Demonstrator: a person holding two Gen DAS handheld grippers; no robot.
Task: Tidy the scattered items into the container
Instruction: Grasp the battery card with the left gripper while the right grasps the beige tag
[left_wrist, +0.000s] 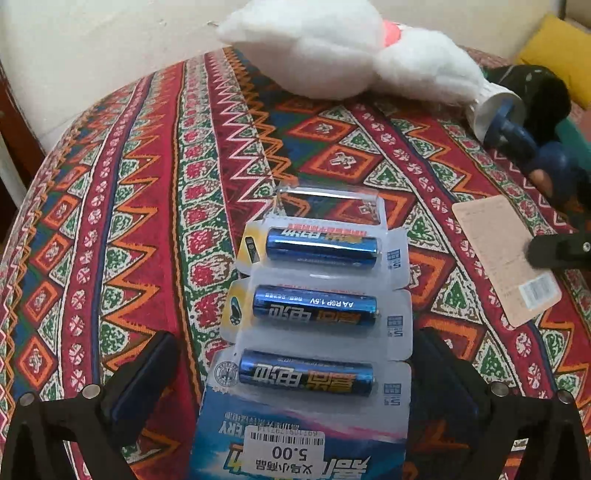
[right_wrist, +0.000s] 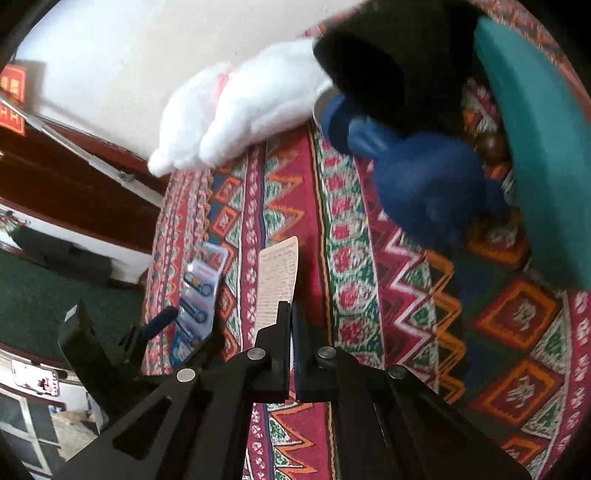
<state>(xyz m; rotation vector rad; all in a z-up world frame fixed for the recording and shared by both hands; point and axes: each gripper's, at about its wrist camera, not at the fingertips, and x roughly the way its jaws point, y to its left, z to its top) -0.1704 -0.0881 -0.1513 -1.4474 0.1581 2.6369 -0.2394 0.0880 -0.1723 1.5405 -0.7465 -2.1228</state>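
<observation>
Because the blue blister card of three AA batteries (left_wrist: 310, 314) lay flat on the red patterned woven cloth (left_wrist: 147, 221), the left gripper (left_wrist: 299, 365) stood with its jaws wide apart on either side of it, touching nothing that I could see. Just right of that pack, the right gripper (right_wrist: 290, 314) was clamped on the beige printed paper card (right_wrist: 279, 277), apparently to carry it to the teal container (right_wrist: 535, 147) further right.

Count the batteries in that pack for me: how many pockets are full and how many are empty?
Pockets of the battery pack, seen from the left wrist:
Blue batteries in pockets: 3
Empty pocket: 1
Total pockets: 4
</observation>
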